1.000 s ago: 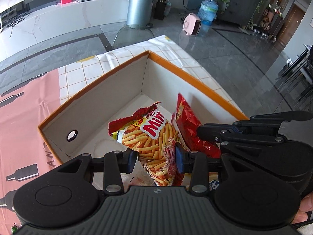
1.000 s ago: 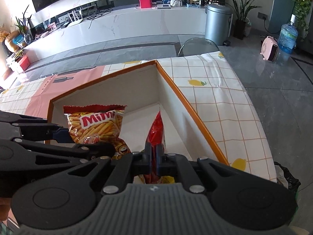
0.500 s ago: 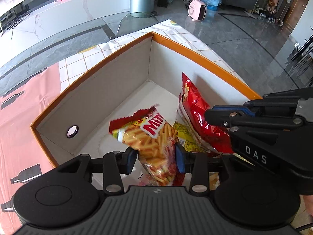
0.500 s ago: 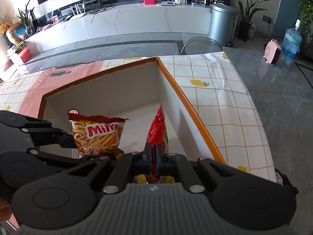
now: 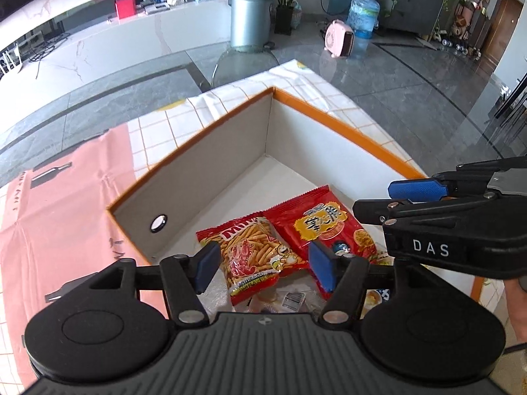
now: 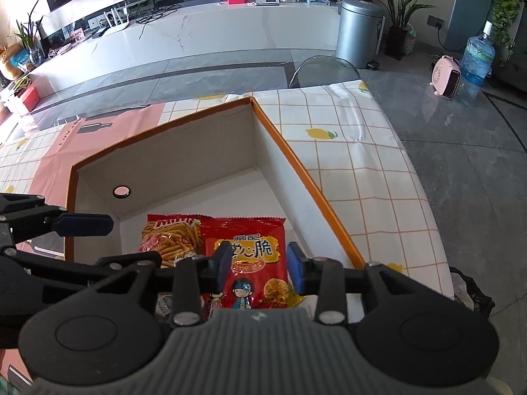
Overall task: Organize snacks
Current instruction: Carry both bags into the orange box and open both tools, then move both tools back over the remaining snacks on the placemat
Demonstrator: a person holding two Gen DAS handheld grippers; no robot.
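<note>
Two snack bags [image 5: 283, 250], "DAS" on right gripper [image 5: 395, 197]

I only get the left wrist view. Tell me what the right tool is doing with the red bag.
Observer: The right tool is open. Its jaws have just been opening, and the red bag lies flat in the box under them, with neither pad pressing it.
Operator: Report what is past the right edge of the table.
Observer: A black bag shows just beyond that edge, lower than the tabletop.
</note>
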